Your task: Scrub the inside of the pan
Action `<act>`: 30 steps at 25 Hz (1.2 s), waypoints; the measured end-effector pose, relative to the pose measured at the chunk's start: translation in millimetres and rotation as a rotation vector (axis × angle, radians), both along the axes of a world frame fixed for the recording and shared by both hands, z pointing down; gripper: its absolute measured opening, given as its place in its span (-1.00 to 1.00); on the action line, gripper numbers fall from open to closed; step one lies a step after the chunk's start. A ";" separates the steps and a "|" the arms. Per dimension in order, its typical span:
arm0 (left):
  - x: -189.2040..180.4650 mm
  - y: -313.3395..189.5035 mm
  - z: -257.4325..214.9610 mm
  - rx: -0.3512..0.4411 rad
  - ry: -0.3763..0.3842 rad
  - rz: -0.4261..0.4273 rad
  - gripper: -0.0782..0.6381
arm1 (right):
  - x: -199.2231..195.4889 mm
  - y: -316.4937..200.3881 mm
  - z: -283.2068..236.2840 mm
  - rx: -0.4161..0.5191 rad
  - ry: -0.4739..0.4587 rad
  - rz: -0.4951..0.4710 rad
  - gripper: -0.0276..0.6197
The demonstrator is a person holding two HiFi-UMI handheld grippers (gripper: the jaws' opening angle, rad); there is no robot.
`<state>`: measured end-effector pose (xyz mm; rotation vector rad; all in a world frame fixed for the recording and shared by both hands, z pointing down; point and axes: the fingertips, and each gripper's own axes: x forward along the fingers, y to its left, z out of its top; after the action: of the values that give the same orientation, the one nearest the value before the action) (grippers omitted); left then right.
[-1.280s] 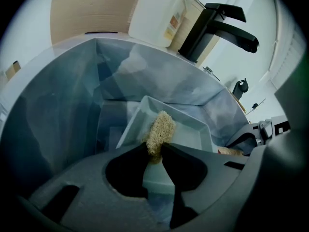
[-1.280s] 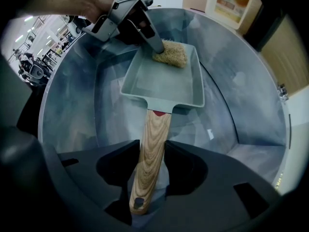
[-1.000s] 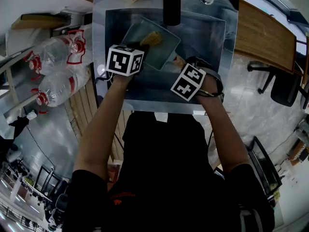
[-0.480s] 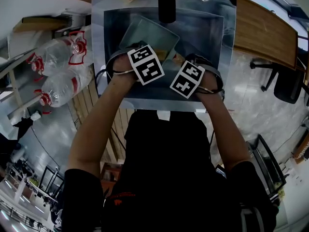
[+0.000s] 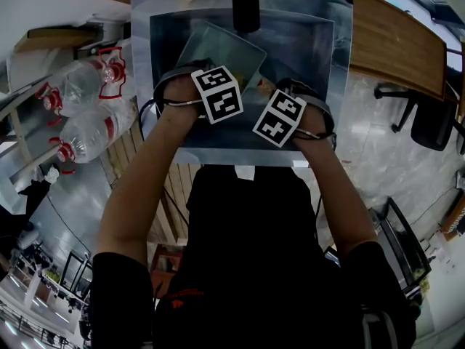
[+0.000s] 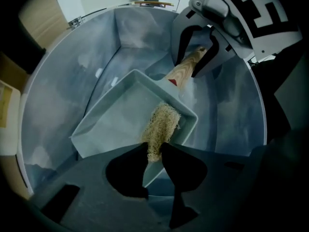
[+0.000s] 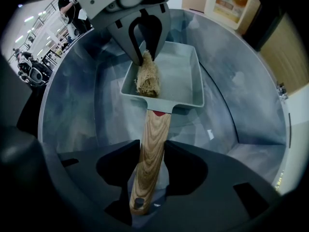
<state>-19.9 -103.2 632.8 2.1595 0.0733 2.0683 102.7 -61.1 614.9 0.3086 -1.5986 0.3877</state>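
A square pale-green pan (image 5: pixel 218 48) lies in the steel sink (image 5: pixel 309 46), its wooden handle (image 7: pixel 153 141) pointing toward me. My right gripper (image 7: pixel 153 158) is shut on that handle near its end. My left gripper (image 6: pixel 154 151) points straight down, shut on a tan loofah scrubber (image 6: pixel 161 124). The scrubber rests inside the pan (image 6: pixel 118 122) against the wall on the handle side. In the right gripper view the left gripper (image 7: pixel 145 47) and the scrubber (image 7: pixel 147 79) show over the pan (image 7: pixel 183 76). In the head view both marker cubes hide the jaws.
A dark faucet (image 5: pixel 245 2) hangs over the sink's far edge. Two large plastic bottles (image 5: pixel 87 78) lie on the counter at the left. A wooden board (image 5: pixel 396 42) lies right of the sink, and a black chair (image 5: pixel 429 126) stands beyond it.
My left gripper has moved right across the pan with the scrubber and rolled; its cube now covers the scrubber in the head view. The right gripper and the handle have stayed put.
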 end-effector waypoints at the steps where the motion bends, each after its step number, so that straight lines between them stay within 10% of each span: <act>1: -3.0 -2.6 0.1 0.003 -0.006 -0.017 -0.51 | 0.1 0.2 0.0 -0.001 0.001 -0.001 -0.41; 17: -48.6 -26.0 2.6 -0.012 -0.095 -0.163 -0.52 | 0.1 0.1 0.4 -0.005 0.022 -0.003 -0.41; 30: -28.1 -14.3 -30.9 -0.021 0.169 -0.369 -0.53 | 0.4 -2.4 -6.7 0.057 -0.003 0.047 -0.35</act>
<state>-48.1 -117.5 601.9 2.1372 -0.2634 1.6752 103.1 -63.5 608.2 0.3896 -1.6099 0.3798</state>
